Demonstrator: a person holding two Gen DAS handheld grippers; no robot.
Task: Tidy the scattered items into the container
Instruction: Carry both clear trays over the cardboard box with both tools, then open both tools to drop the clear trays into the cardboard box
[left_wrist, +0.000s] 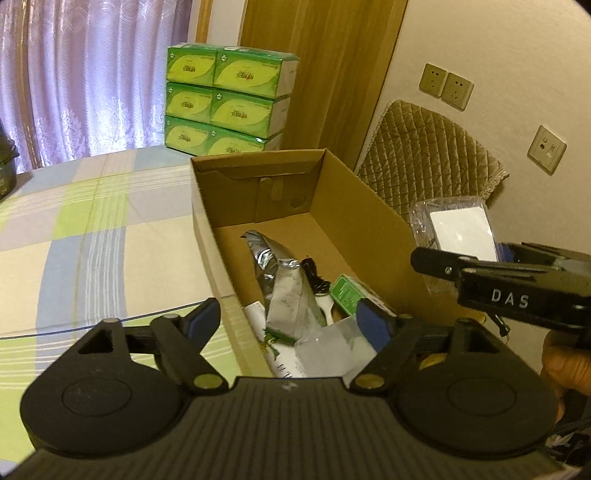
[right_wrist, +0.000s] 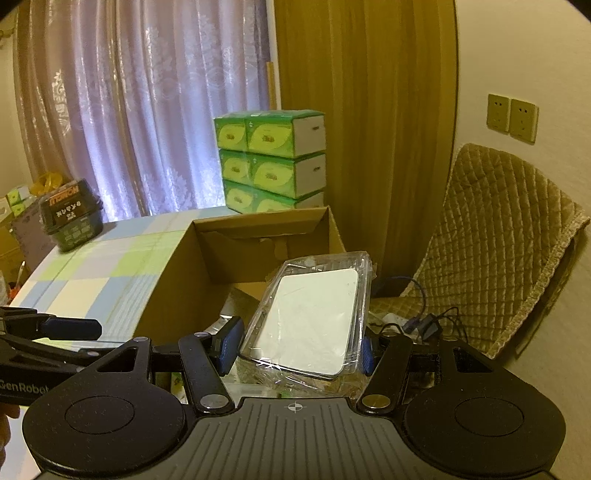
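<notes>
- Right hand-held gripper (right_wrist: 295, 345): clamped on a clear plastic packet with a white card inside (right_wrist: 314, 321), blue pads pressing its two long edges; the packet sticks out forward, tilted up.
- In the left wrist view the same packet (left_wrist: 458, 229) sits up and to the right of the left hand-held gripper, outside the box's right wall, near its rim.
- Left hand-held gripper (left_wrist: 291, 321): jaws wide apart, nothing between them, hovering over the near end of the cardboard box (left_wrist: 207, 236).
- Cardboard box: open top, standing on the worktop (left_wrist: 74, 236) with its checked cloth, straight ahead of both grippers.
- Inside the box, just ahead of the left gripper: silver foil pouch (left_wrist: 284, 284), crumpled, lying lengthwise; small green box (left_wrist: 347, 291) right of it; black cable (left_wrist: 314, 277) between them; white packaging (left_wrist: 288, 350) underneath, print unreadable.
- Far ahead past the box: stack of green tissue packs (right_wrist: 269, 162), in front of the curtain.
- Right of the right gripper: chair with quilted brown cover (right_wrist: 498, 240), a black cable and adapter (right_wrist: 424, 325) on its seat.
- Left and ahead of the right gripper: dark tub with a label (right_wrist: 70, 218) on the worktop's far edge.
- Person's hand (left_wrist: 565, 365) partly visible under the right gripper's body.
</notes>
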